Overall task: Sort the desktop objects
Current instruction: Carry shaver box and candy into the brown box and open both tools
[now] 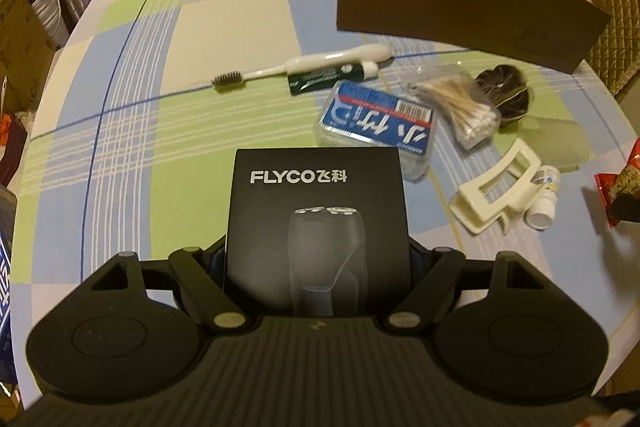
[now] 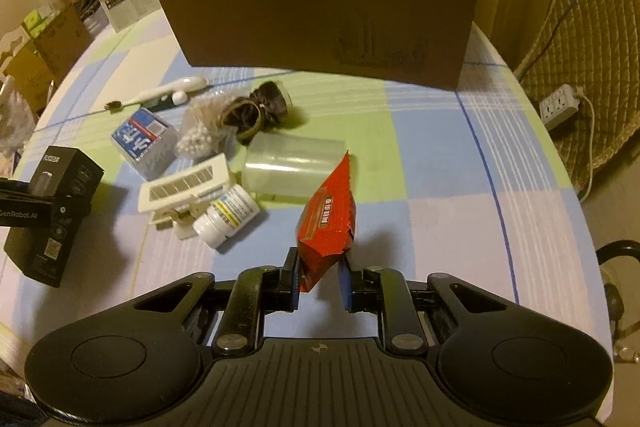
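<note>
A round table under a checked blue, green and cream cloth (image 2: 440, 163) carries a large open brown cardboard box with a white inside (image 2: 320, 27) at its far side. Bare cloth lies wide on the right, out to the curved edge, and on the left beyond the clutter. The left gripper (image 1: 318, 259) is clamped across a matte black FLYCO shaver carton (image 1: 318, 219), its 2 fingers spread wide on the carton's sides, near the table's left edge. The right gripper (image 2: 320, 283) grips the lower end of a crinkled red foil snack packet (image 2: 326, 219), fingers close together. Between them lie a frosted plastic tub on its side (image 2: 292, 167), a blue-labelled clear box (image 1: 376, 123), a cream plastic clip (image 1: 496, 183), a bag of cotton swabs (image 1: 460, 107), a white toothbrush (image 1: 304, 65) and a small white pill bottle (image 2: 228, 215).
</note>
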{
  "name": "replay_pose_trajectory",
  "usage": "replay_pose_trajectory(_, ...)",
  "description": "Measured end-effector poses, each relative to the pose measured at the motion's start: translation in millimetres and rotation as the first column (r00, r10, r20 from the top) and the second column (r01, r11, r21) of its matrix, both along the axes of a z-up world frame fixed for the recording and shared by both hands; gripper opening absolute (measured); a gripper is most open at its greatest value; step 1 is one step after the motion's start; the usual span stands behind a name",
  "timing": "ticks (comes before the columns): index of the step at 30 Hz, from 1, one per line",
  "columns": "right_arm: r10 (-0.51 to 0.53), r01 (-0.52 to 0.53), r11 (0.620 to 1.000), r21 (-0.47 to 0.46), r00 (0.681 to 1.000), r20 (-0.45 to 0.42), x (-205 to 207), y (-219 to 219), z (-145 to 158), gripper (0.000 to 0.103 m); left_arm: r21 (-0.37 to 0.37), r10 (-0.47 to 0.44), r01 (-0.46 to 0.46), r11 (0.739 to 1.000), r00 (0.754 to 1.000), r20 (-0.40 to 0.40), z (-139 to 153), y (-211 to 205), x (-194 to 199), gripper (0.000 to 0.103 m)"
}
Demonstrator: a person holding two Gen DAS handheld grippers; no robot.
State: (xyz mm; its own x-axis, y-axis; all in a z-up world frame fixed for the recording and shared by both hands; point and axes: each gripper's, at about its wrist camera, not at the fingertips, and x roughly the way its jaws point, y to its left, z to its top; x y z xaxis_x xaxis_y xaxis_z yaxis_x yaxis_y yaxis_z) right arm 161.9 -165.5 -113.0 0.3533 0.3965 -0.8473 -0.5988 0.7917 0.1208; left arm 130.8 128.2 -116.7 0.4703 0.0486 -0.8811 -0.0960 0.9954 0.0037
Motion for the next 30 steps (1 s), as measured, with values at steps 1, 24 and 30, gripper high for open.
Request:
replay_pose_trajectory(1,0.0,0.0,1.0,0.001,1.0,0.001,0.2,0.2,1.7,0.016,-0.001,-0.002,0.002,1.0,1.0,0.004,2.6,-0.8,0.5,0.076)
replay_pose_trajectory(24,0.027,-0.029,0.999,0.039,0.998,0.053,28.0,15.7,47.4,0.016,0.0,-0.119,0.12,0.993,0.978,0.169,71.2,-28.4,49.2,0.076)
replay_pose_trajectory(30,0.034,-0.04,0.998,0.056,0.994,0.101,51.8,24.1,67.2,0.016,0.014,-0.148,0.148,0.989,0.964,0.22,89.0,-35.2,81.6,0.076)
